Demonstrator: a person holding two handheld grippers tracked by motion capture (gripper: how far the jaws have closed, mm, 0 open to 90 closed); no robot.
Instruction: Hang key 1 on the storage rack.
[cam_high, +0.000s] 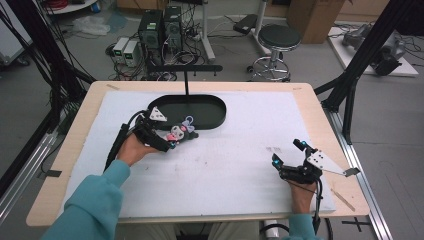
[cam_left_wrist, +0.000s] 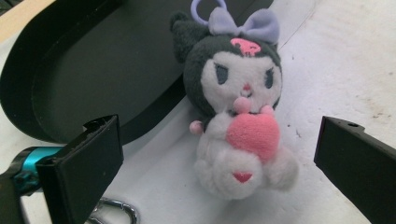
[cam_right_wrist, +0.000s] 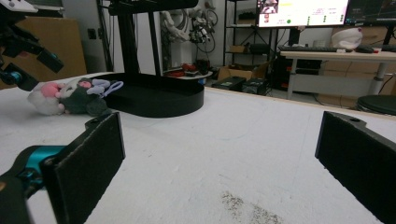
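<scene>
Right now my left gripper (cam_left_wrist: 219, 158) has its fingers (cam_left_wrist: 81, 168) spread wide, one on each side of the plush (cam_left_wrist: 238, 121), which lies on the tabletop (cam_high: 225, 165) just beside the tray (cam_high: 200, 107), its head against the rim. If I close off-centre, I judge the soft body could squirt sideways or I'd pinch just the heart. The metal clip (cam_left_wrist: 114, 210) near my finger might snag. My right gripper (cam_high: 292, 159) rests far from the tray, fingers spread, holding nothing.

No readable text, labels or numbers (monitor (cam_right_wrist: 302, 12) writing too small).
</scene>
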